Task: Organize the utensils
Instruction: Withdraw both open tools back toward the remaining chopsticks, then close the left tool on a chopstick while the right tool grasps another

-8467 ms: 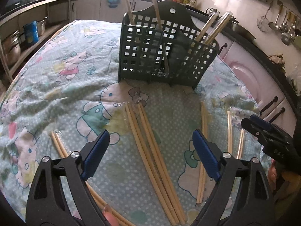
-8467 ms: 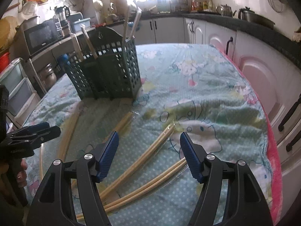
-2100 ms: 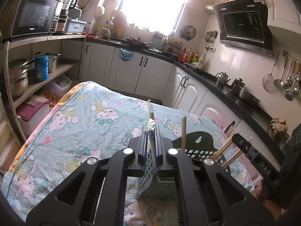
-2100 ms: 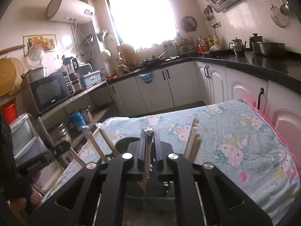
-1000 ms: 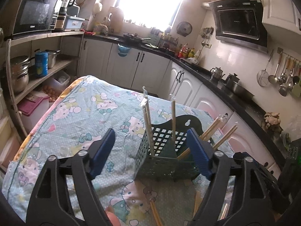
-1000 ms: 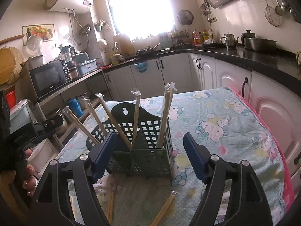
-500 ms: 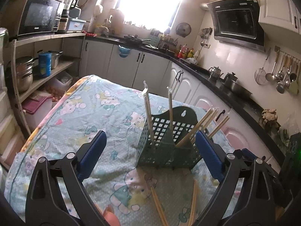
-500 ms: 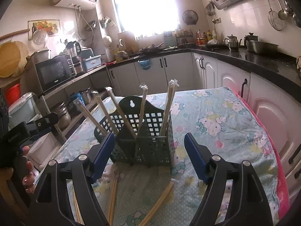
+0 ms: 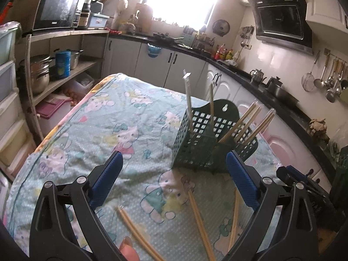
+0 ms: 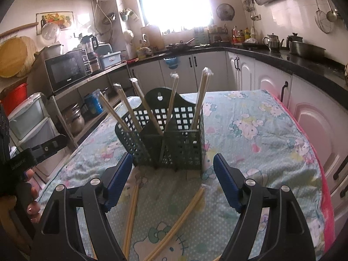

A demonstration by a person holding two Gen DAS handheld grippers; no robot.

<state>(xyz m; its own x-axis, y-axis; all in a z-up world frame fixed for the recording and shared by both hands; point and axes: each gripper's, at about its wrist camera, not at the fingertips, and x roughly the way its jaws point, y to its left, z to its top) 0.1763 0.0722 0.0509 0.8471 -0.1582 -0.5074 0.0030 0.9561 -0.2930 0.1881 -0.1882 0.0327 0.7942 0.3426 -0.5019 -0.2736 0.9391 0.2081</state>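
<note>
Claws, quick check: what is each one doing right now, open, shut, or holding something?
Left claw: open, holding nothing, above loose chopsticks on the tablecloth.
Right claw: open, holding nothing, facing the green basket.

place: home kitchen | evidence: microwave [image 9: 57,13], range hood [image 9: 282,27], hanging ladles [image 9: 330,80], white cabinets [image 10: 208,69]

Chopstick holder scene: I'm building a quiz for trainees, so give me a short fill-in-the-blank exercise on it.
1. The left gripper and right gripper are both ____.
2. The dark green holder stands on a ____-print tablecloth.
3. The loose chopstick pairs lie on the cloth, ____ the holder.

Missing words: open; Hello Kitty; outside
</note>
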